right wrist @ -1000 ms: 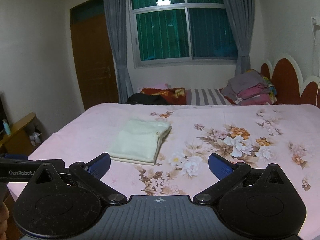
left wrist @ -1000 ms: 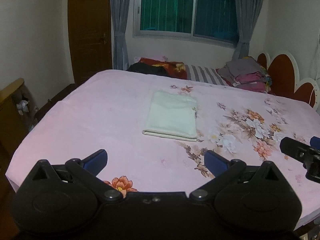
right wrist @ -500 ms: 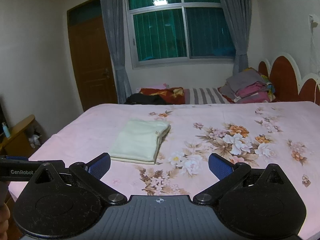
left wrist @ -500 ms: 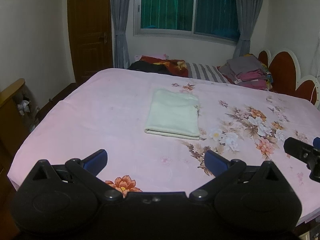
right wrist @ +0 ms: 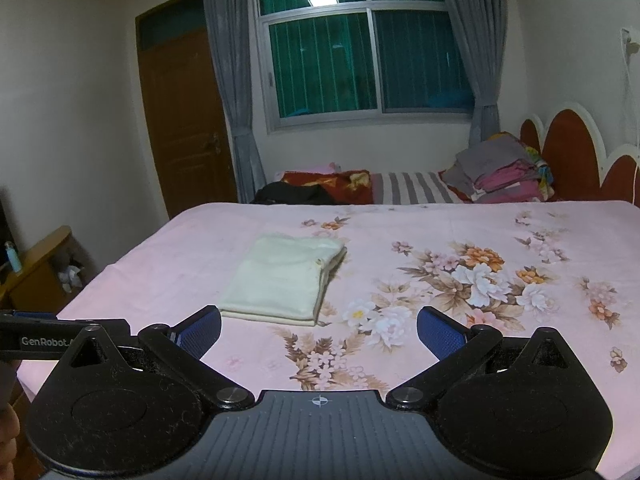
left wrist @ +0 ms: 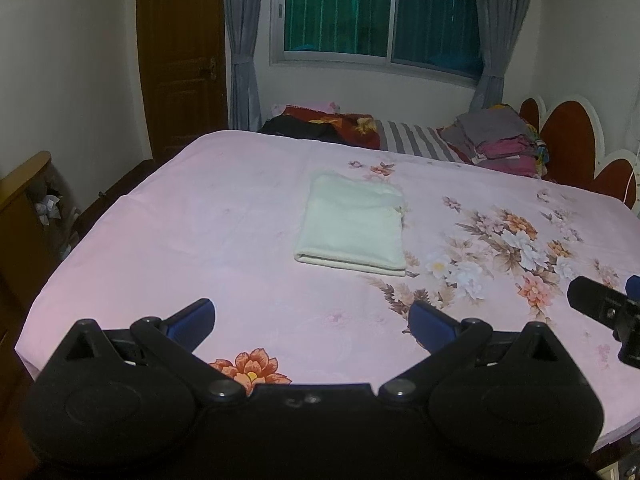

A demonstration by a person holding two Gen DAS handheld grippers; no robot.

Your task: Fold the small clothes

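Both your tongs, left (left wrist: 310,316) and right (right wrist: 319,326), have drawn back, spread and empty; the folded cream cloth (left wrist: 354,225) at twelve o'clock looks finished, so fetch another garment.

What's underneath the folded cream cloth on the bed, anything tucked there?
The folded cream cloth lies flat on the pink floral bedsheet; only sheet shows around it. Its stacked layers show at the right edge. Whatever is beneath or between them is covered.

Left gripper (left wrist: 310,318): black plastic linkage body, blue ribbed pads, round pivot screws.
Right gripper (right wrist: 318,326): same build, grey ribbed plate, crosshair mark.
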